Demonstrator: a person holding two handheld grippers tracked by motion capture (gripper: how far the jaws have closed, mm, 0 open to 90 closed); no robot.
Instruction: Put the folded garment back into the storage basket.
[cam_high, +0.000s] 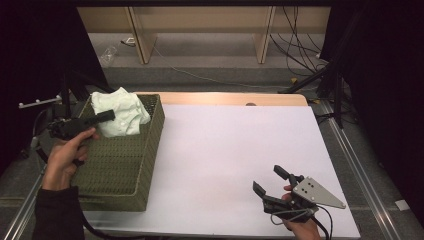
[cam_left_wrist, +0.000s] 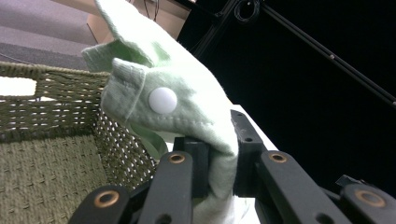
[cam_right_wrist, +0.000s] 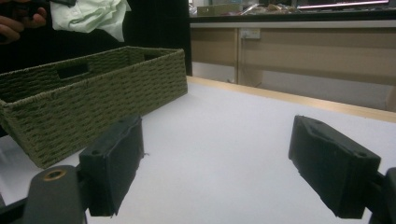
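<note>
The table (cam_high: 240, 165) is covered by a white sheet, and its middle is kept bare, presumably as a working area. At its left edge a green woven basket (cam_high: 120, 165) is set, close to the person's left hand so that it can be reached without stretching; its inside appears bare where it can be seen.

Above the basket's far end a pale green cloth (cam_high: 120, 112) is held in the air. It is bunched and hanging rather than spread, as would be expected of a thing pinched at a single fold. A white snap button (cam_left_wrist: 163, 100) is seen on it in the left gripper view (a garment of some kind, it is judged).

The left gripper (cam_high: 106, 116) is closed tight on that fold, the fabric being squeezed between the pads. The cloth is thus kept over the basket, either being lifted out or about to be lowered in; which cannot be told.

The right gripper (cam_high: 270, 182) is rested low on the sheet at the near right, well apart from the cloth, its jaws standing wide with nothing between them. It is judged to be kept ready.
</note>
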